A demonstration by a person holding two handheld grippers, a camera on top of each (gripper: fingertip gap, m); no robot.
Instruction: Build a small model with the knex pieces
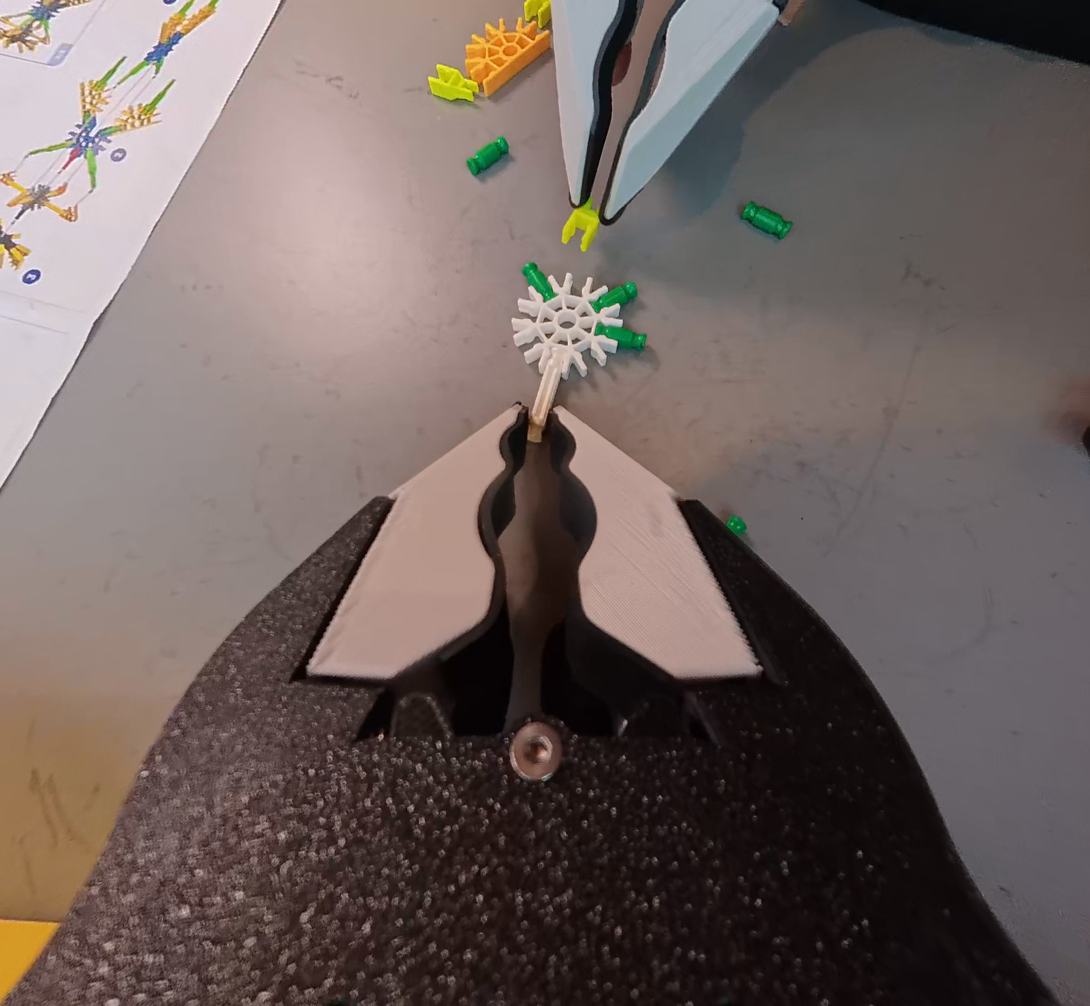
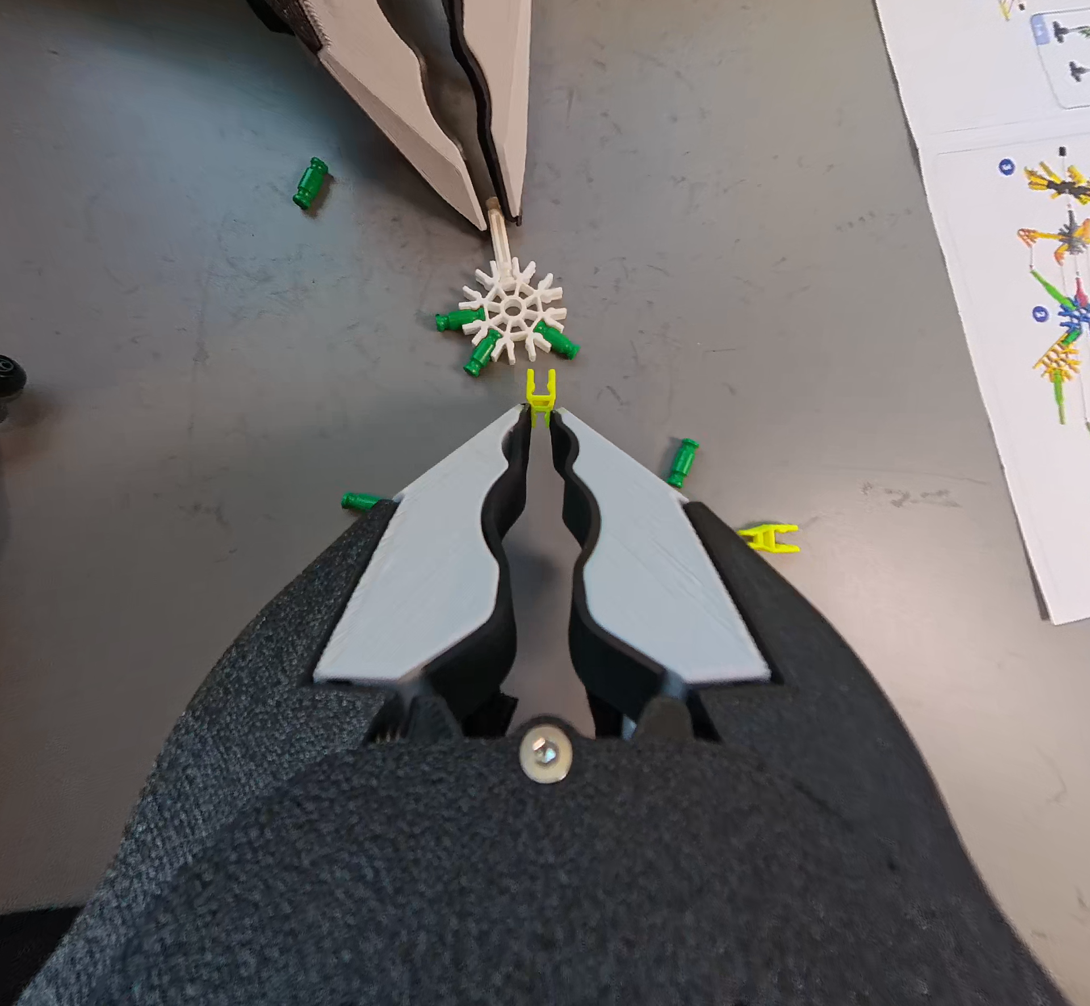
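Left claw (image 1: 538,417): pinched narrow on cream rod (image 1: 545,385); rod plugs into white snowflake connector (image 1: 565,324) lying on grey worktop (image 1: 295,388).

Right claw (image 2: 541,410): nipped narrow on yellow-green clip (image 2: 541,395), clip's open fork facing connector, just short of it, not touching.

Risks (my read): both grips are at the very tips, so clip could twist or pop out if pushed off-axis; connector held only via the rod, may pivot or slide; green stubs crowd the facing rim.

Counts: 1 white connector; 3 green rods (image 2: 554,342) plugged into it; 3 loose green rods (image 2: 311,182) in right view. Yellow-green clips: 1 held, 1 loose (image 2: 768,538) nearby. Farther: orange connector (image 1: 507,53), instruction sheet (image 1: 106,110).
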